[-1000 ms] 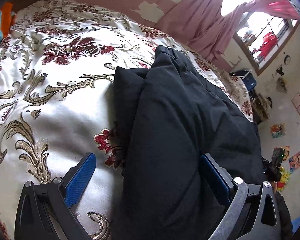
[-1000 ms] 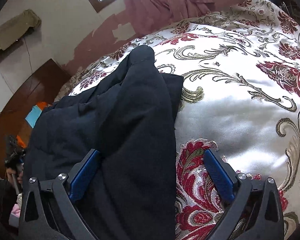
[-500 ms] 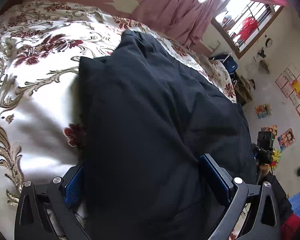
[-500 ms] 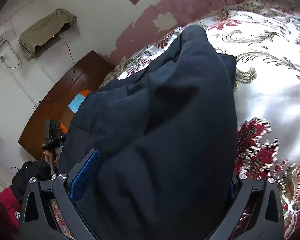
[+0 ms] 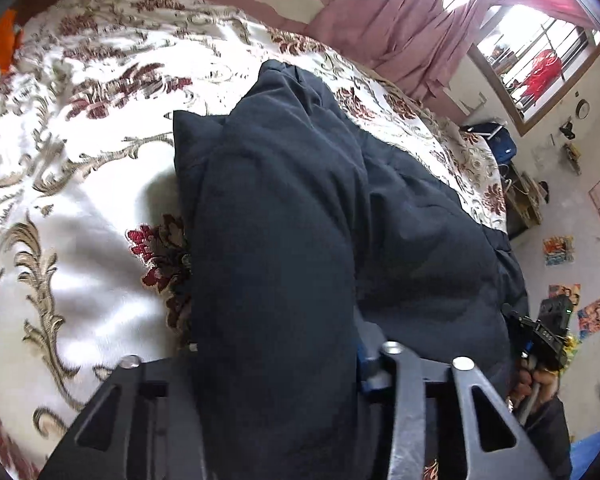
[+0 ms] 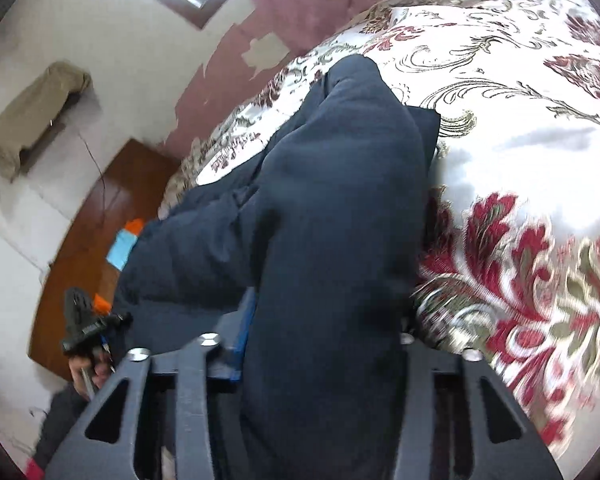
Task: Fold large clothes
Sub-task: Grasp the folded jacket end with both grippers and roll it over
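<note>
A large dark navy padded garment [image 5: 284, 208] lies bunched lengthwise on a cream bedspread [image 5: 80, 200] with red and gold flowers. My left gripper [image 5: 276, 360] has a thick fold of it squeezed between its closing jaws; one blue pad [image 5: 362, 360] presses the cloth and the other is hidden under it. In the right wrist view the same garment [image 6: 340, 200] fills the middle over the bedspread [image 6: 540, 140]. My right gripper [image 6: 324, 340] is closing on another thick fold, with a blue pad [image 6: 246, 336] against the fabric.
Pink curtains [image 5: 400, 20] and a barred window [image 5: 540, 60] stand beyond the bed. A blue bag [image 5: 500, 144] and wall posters [image 5: 558, 250] are at the right. A wooden headboard [image 6: 100, 220] lies left, and a hand [image 6: 88, 368] holds the other tool.
Both grippers went from wide open beside the garment to closed on thick folds of it. The cloth now bulges up between the jaws and covers most of each view.
</note>
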